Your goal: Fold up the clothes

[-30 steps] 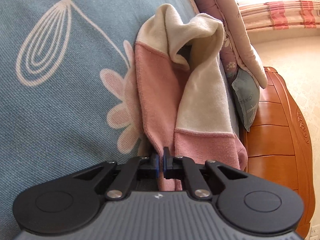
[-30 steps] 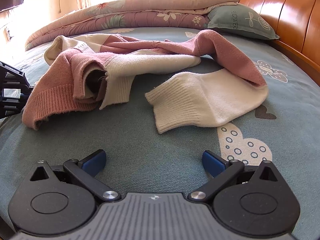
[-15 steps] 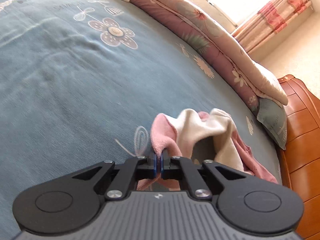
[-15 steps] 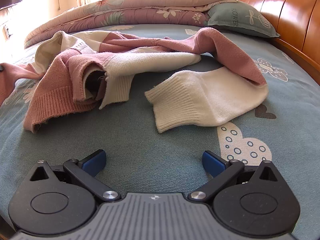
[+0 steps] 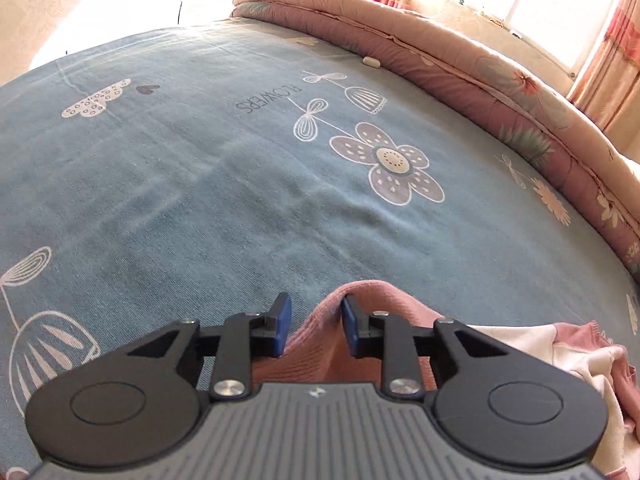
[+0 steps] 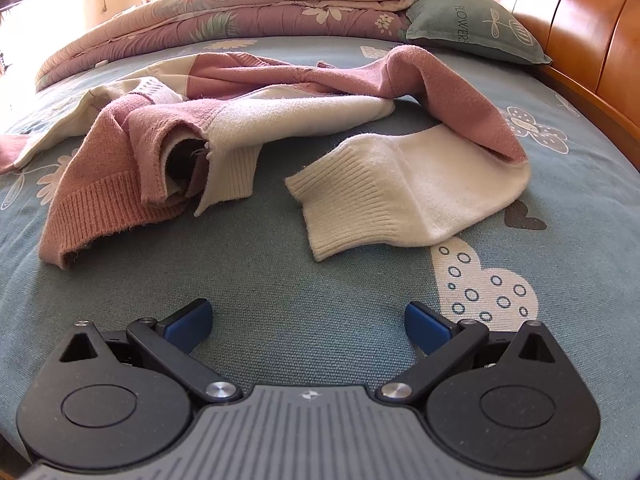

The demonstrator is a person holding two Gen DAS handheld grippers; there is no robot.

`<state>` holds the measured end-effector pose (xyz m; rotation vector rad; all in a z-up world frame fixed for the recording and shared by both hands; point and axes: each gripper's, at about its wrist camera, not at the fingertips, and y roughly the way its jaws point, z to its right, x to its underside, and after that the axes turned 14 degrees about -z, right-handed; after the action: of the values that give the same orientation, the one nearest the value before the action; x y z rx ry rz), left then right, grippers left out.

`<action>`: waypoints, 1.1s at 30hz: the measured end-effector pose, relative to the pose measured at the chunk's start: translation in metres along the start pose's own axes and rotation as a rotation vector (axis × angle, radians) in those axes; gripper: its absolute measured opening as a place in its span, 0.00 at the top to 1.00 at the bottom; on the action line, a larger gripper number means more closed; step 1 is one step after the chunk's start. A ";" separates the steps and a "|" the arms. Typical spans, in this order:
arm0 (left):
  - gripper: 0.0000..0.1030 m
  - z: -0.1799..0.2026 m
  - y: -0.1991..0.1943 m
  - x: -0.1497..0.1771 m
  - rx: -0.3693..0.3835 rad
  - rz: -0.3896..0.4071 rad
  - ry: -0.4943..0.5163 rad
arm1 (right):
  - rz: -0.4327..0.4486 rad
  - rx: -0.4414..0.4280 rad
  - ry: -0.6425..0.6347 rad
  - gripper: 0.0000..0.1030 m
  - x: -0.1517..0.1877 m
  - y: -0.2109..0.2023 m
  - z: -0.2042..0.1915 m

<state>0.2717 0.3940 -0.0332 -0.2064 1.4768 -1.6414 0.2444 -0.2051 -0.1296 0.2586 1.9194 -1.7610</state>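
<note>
- left gripper (image 5: 313, 330): jaws parted, gripping nothing; a pink corner of the sweater (image 5: 362, 320) sits between and just under the blue pads (image 5: 282, 326), perhaps brushing the right pad (hard to tell at this angle).
- right gripper (image 6: 308, 326): spread wide, empty, hovering low over bare bedsheet (image 6: 280, 300).
- sweater (image 6: 256, 120) ahead of the right gripper, crumpled, pink and cream; long axis running across the view from left to right, not toward the fingers.
- cream sleeve cuff (image 6: 344, 200) ahead and slightly right of the right gripper, nearest loose end on that side; pink ribbed hem (image 6: 92, 212) ahead and to the left.
- left gripper nearer the garment, right at its corner; right gripper near but apart from the cuff.
- likely next: reach for the cuff with the right, to spread things flat before folding.
- count: one sweater, two grippers, one pillow (image 6: 472, 24) far ahead right, one rolled quilt (image 6: 240, 12) beyond, one wooden headboard (image 6: 580, 28).
</note>
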 end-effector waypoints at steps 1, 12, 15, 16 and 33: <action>0.69 -0.004 -0.002 0.001 0.012 -0.003 -0.009 | 0.000 0.001 0.001 0.00 0.000 0.000 0.000; 0.64 -0.024 -0.017 0.022 -0.032 0.079 -0.028 | -0.008 0.013 0.011 0.00 -0.002 0.002 -0.001; 0.58 -0.009 -0.017 0.030 -0.001 0.062 0.044 | -0.005 0.017 0.016 0.00 -0.001 0.001 -0.001; 0.56 0.000 -0.015 0.034 0.008 0.049 0.083 | -0.004 0.018 0.017 0.00 -0.001 0.001 -0.001; 0.26 0.192 -0.021 0.216 0.311 -0.086 0.761 | -0.012 -0.116 0.219 0.00 -0.013 -0.007 0.078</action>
<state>0.2575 0.1050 -0.0531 0.5996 1.7227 -2.1172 0.2716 -0.2791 -0.1190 0.4137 2.1713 -1.6802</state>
